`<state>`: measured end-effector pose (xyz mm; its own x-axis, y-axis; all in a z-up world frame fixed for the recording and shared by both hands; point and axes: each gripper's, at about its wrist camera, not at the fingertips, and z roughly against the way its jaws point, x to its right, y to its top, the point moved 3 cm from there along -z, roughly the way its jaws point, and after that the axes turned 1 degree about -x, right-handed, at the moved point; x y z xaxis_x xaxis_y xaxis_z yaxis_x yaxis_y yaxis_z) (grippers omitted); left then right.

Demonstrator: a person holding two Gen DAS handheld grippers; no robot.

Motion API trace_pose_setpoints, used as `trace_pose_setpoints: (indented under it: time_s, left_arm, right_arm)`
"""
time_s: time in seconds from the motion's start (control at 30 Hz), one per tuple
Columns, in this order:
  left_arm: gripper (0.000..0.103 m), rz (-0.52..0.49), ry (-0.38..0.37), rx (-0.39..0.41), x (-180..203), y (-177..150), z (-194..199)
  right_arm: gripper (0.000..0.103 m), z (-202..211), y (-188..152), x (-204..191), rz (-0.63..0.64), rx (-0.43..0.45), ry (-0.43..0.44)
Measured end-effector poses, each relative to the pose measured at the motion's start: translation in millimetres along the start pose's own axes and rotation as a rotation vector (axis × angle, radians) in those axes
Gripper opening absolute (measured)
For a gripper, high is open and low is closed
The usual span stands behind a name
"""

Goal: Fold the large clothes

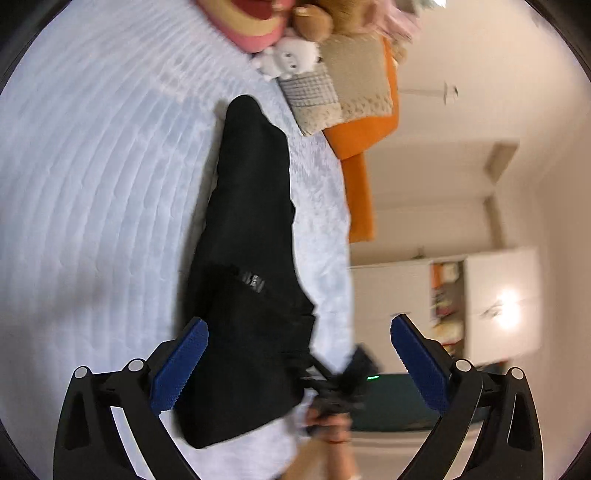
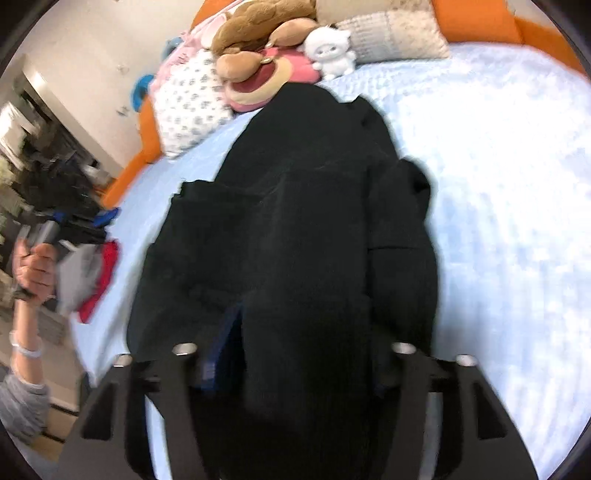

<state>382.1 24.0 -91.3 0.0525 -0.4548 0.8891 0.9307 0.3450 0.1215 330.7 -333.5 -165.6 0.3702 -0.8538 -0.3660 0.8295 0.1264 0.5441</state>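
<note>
Fingers of left gripper [image 1: 299, 360] spread wide, empty, above black garment [image 1: 251, 236] on pale blue bed [image 1: 92, 184]. Right gripper [image 2: 295, 362] fingers parted, cloth bunched between, apparently unpinched. Advice: check fold edges aligned, smooth bulge near right gripper before next fold.

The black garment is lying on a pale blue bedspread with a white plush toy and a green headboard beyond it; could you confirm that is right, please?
Nearly: the headboard is orange, not green, as the right wrist view shows. The black garment does lie on the pale blue bedspread, with the white plush toy beyond it.
</note>
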Motion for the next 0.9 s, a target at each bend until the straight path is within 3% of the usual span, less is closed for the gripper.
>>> trace_pose_setpoints:
  time_s: [0.07,0.13,0.2,0.23,0.3,0.33,0.4,0.43,0.47,0.5,0.57,0.63,0.77,0.8,0.9]
  left_arm:
    - [0.1,-0.126,0.049,0.002,14.3,-11.0,-8.0]
    - [0.1,-0.252,0.059,0.001,31.3,-23.3,-20.2]
    - [0.1,-0.371,0.065,-0.033,47.9,-34.7,-41.6]
    - [0.1,-0.415,0.065,-0.05,55.3,-37.9,-51.1]
    - [0.1,-0.555,0.113,-0.107,70.2,-50.2,-81.9]
    - [0.099,-0.602,0.131,-0.132,73.7,-55.9,-92.4]
    - [0.097,-0.674,0.185,-0.195,73.3,-61.5,-123.9]
    - [0.094,-0.68,0.219,-0.214,69.1,-62.0,-135.1]
    - [0.083,-0.67,0.257,-0.235,61.0,-59.9,-146.6]
    - [0.078,-0.652,0.291,-0.259,51.3,-57.0,-156.3]
    - [0.075,-0.615,0.324,-0.274,33.1,-48.5,-167.7]
    - [0.067,-0.583,0.312,-0.263,22.4,-38.8,-169.6]
    - [0.039,-0.555,0.309,-0.229,2.6,-23.3,-168.0]
    - [0.027,-0.548,0.312,-0.21,-2.8,-20.8,-167.0]
    - [0.015,-0.509,0.3,-0.177,-10.7,-15.4,-162.5]
  right_arm:
    - [0.085,15.8,2.2,6.0,-0.002,0.04,-0.073]
    - [0.094,39.4,7.3,15.9,-0.015,0.094,-0.204]
    - [0.092,58.9,13.2,18.6,-0.008,0.163,-0.197]
    - [0.074,69.3,16.9,16.4,0.006,0.21,-0.139]
    - [0.043,72.8,22.6,10.1,0.027,0.222,-0.039]
    - [0.033,66.8,27.0,5.4,0.035,0.203,0.007]
    - [0.027,53.5,30.9,-1.1,0.039,0.166,0.057]
    - [0.023,42.1,33.2,-4.8,0.043,0.14,0.084]
    - [0.022,33.6,33.7,-7.4,0.048,0.121,0.081]
    - [0.022,24.8,35.0,-8.7,0.057,0.103,0.07]
    - [0.022,5.5,36.4,-5.4,0.069,0.064,0.012]
    - [0.019,-7.8,33.5,5.5,0.055,0.025,-0.052]
    - [0.019,-29.2,32.7,20.3,0.019,-0.002,-0.084]
    - [0.019,-31.2,33.2,17.9,0.029,0.004,-0.108]
    - [0.022,-31.5,33.1,3.1,0.103,0.01,-0.182]
